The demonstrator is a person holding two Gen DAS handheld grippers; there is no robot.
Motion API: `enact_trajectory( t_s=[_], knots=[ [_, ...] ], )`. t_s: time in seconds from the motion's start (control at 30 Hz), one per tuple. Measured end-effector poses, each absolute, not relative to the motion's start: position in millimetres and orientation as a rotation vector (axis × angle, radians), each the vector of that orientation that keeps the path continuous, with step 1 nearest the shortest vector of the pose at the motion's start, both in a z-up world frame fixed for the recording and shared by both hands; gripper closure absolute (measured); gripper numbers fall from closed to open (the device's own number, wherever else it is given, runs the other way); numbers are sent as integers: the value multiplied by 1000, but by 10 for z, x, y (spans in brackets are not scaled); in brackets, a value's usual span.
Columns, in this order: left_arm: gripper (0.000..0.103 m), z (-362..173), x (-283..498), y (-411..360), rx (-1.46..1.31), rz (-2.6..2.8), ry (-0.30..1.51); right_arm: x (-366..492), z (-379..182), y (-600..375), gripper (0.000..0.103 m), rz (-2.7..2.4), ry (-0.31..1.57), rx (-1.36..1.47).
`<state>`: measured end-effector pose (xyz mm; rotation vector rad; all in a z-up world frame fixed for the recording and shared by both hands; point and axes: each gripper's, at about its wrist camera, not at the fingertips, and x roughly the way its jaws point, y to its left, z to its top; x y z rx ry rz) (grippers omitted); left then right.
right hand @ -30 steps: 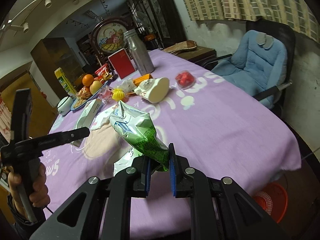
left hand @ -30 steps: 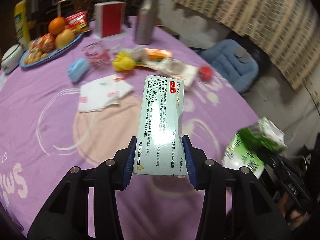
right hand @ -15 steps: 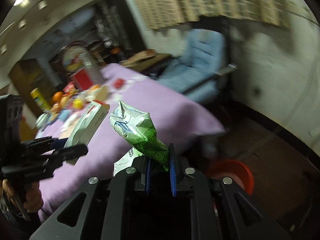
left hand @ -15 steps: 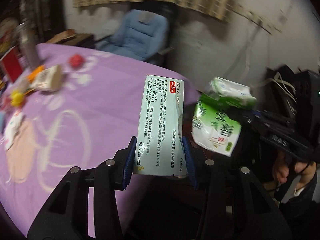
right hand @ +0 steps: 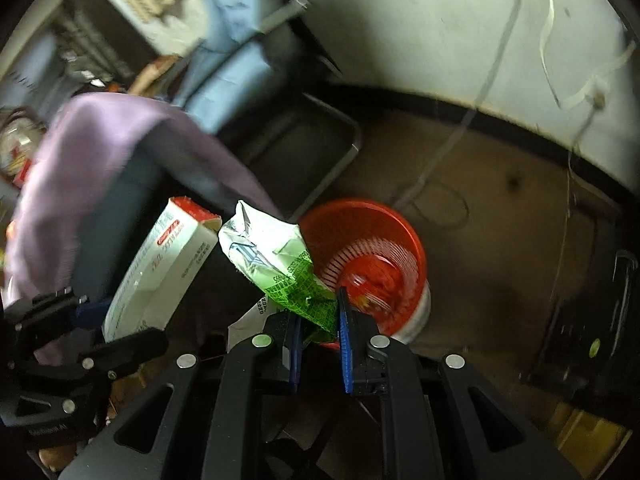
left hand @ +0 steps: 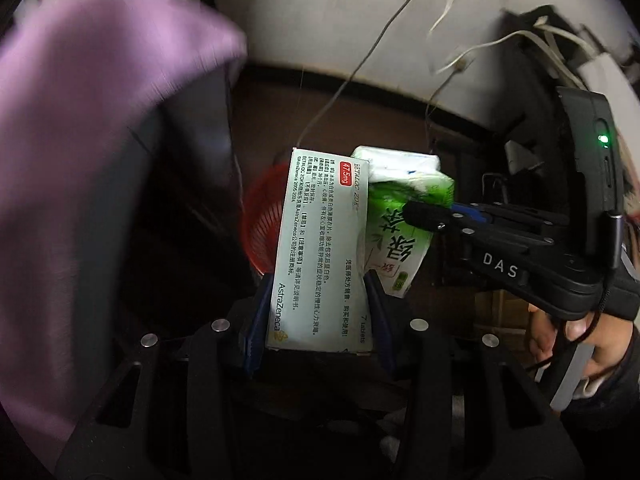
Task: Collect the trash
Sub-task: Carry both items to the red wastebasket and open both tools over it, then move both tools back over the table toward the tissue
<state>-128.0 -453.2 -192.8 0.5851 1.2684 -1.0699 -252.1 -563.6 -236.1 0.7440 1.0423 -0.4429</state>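
My left gripper (left hand: 316, 312) is shut on a pale medicine box (left hand: 320, 248) with printed text, held upright above the floor. The same medicine box (right hand: 160, 276) and the left gripper (right hand: 92, 320) show at the left of the right wrist view. My right gripper (right hand: 320, 328) is shut on a crumpled green and white wrapper (right hand: 280, 268). That wrapper (left hand: 400, 220) and the right gripper (left hand: 436, 216) sit just right of the box in the left wrist view. A red mesh waste basket (right hand: 368, 264) stands on the floor below both; its rim (left hand: 260, 224) peeks out behind the box.
The purple tablecloth (left hand: 80, 128) hangs at the left, its edge (right hand: 120, 152) close to the basket. A blue padded chair (right hand: 232, 64) stands behind it. Loose cables (left hand: 360, 60) hang down the pale wall. A hand (left hand: 576, 340) holds the right gripper's handle. Dark boxes (right hand: 588, 320) sit at right.
Both grippers have swung away from the tabletop and dropped toward the floor, each keeping its item. The red basket, earlier off to the side, now lies right under them.
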Motion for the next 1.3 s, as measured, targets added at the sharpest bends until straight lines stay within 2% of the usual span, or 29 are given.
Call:
enact_trajectory(
  t_s=[0.2,0.53,0.63,0.7,0.73,0.77,0.83,0.97,1.3],
  knots=[
    [58,-2813,-1146,-4793,627,-971,1436,-2258,-3105,-5907,87,-503,1162,806],
    [57,-3351,-1122,-5022,729,-899,1470,-2061,-3557,-6058,87,-564,1259,770],
    [57,-3404,-1133,-5062,713,-883,1462,-2059,-3633,-6108,81,-586,1268,768],
    [49,-3432,-1132,-5062,703,-882,1470,-2074,-3627,-6089,77,-583,1258,773],
    [37,-3439,-1131,-5055,707,-870,1471,-2124,-3616,-6095,70,-578,1253,780],
    [29,-3437,-1128,-5051,710,-861,1464,-2137,-3605,-6091,56,-576,1248,787],
    [22,-3399,-1126,-5025,702,-850,1442,-2184,-3543,-6104,43,-616,1238,781],
    [14,-3256,-1147,-4997,665,-850,1398,-2298,-3347,-6117,37,-638,1196,774],
    [13,-2834,-1297,-4835,641,-864,1346,-2606,-2869,-6153,30,-721,1101,784]
  ],
)
